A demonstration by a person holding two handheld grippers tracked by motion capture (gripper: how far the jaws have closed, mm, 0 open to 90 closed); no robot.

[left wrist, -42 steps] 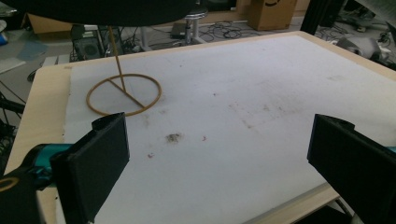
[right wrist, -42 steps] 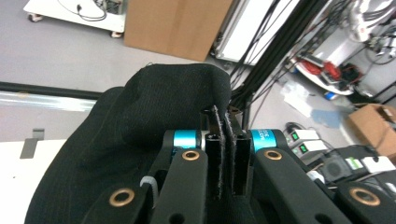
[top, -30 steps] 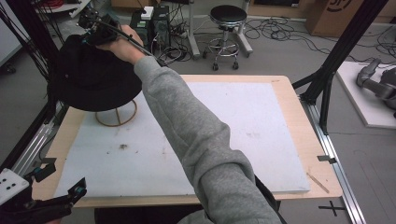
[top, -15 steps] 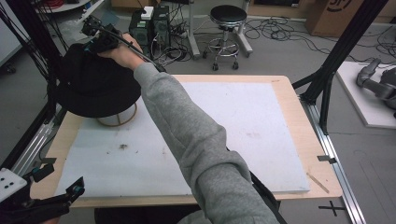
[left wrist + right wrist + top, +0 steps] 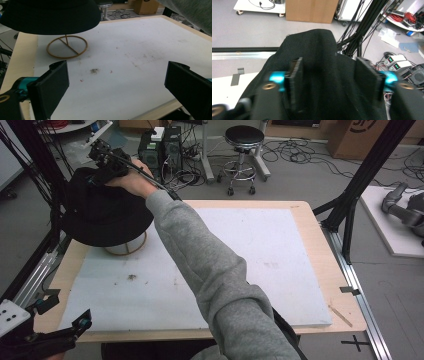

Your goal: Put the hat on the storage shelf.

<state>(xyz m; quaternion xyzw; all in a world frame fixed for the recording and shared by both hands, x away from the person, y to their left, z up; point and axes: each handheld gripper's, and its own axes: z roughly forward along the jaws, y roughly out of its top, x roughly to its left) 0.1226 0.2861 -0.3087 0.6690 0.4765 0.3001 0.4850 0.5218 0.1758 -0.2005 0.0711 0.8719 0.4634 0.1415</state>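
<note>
Our right claw (image 5: pixel 328 82) has just been opening: a second back it was pinched tight on the crown of the black hat (image 5: pixel 102 215), and now its jaws stand well apart over that same crown, one on either side of the raised fold of fabric, with a visible gap so the pads no longer press on it. The hat is between the jaws but we no longer hold it. Over that second the hat has come down a little and now covers more of the wire stand (image 5: pixel 125 249), whose gold ring base (image 5: pixel 67 46) sits on the white mat (image 5: pixel 280 265) at the far left of the table (image 5: pixel 310 212). We judge that this is the release: the hat seems to be resting on the stand by itself, its brim hanging level above the ring, so the placing looks all but done and what remains is to lift the right claw away without dragging the fabric.

Our left claw (image 5: pixel 116 86) waits at the near left corner, jaws spread wide, gripping nothing, with bare mat between them.
</note>
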